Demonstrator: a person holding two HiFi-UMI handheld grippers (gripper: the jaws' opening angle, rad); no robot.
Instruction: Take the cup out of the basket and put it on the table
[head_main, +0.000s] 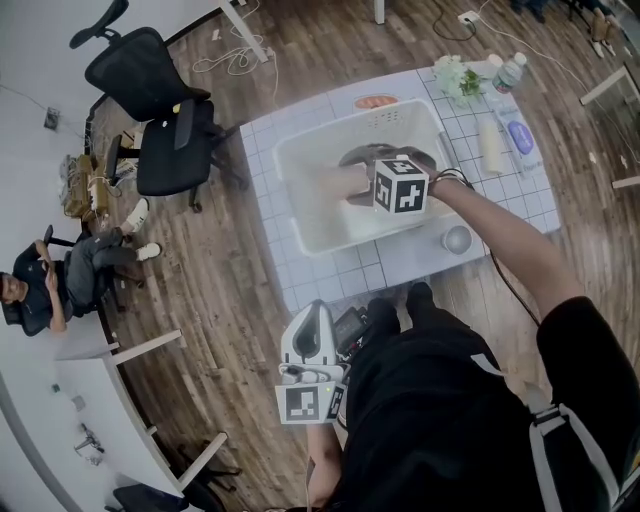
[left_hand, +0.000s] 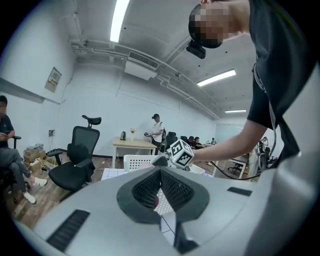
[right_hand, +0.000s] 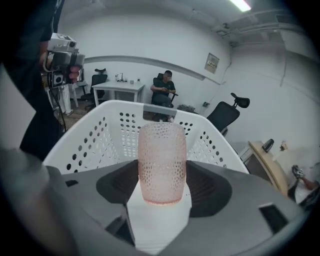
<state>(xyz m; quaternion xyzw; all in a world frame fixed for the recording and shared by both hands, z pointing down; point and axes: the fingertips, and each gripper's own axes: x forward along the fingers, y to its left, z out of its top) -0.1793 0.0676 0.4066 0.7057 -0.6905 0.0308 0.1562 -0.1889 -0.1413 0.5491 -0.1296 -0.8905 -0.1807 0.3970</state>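
Observation:
A pink dimpled cup (right_hand: 161, 162) stands upright between my right gripper's (right_hand: 161, 192) jaws, which are shut on its lower sides. It is inside the white perforated basket (right_hand: 100, 135). In the head view the right gripper (head_main: 358, 188) reaches down into the basket (head_main: 300, 150), with the cup (head_main: 336, 180) pale at its tip. The basket sits on a white tiled table (head_main: 300, 285). My left gripper (head_main: 312, 314) hangs low beside the person's body, off the table's near edge. The left gripper (left_hand: 160, 172) is shut, with nothing held.
On the table right of the basket lie a white roll (head_main: 490, 146), a blue item (head_main: 520, 136), a bottle (head_main: 510, 70) and a small plant (head_main: 460, 78). A grey round object (head_main: 457, 239) sits near the front edge. A black office chair (head_main: 150, 110) stands to the left.

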